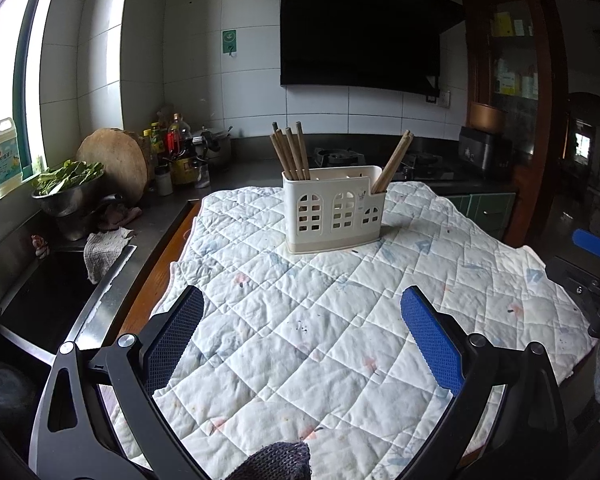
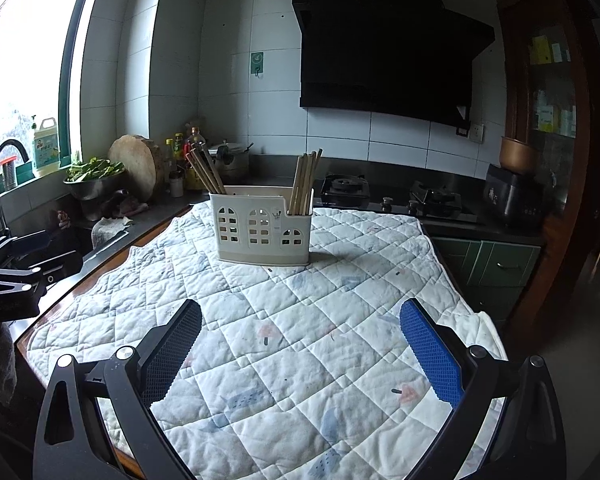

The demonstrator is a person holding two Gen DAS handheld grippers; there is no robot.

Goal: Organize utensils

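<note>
Left gripper (image 1: 302,312): blue textured pads spread wide apart, nothing between them, hovering over the white quilted cloth (image 1: 340,340). Right gripper (image 2: 300,324): same, pads wide apart, empty, above the same cloth.

Cream plastic utensil caddy with arched cut-out windows (image 1: 334,212) stands upright on the cloth, straight ahead of both grippers, well apart from the pads. Holds 2 bundles of brown wooden chopsticks: left-end bundle (image 1: 289,152) leans left, right-end bundle (image 1: 392,164) sits in the lower end compartment. Middle looks empty.

Beyond the caddy: black range hood (image 1: 360,28). Ahead-left: steel colander of leafy greens (image 1: 69,184), round wooden chopping board (image 1: 113,160).
</note>
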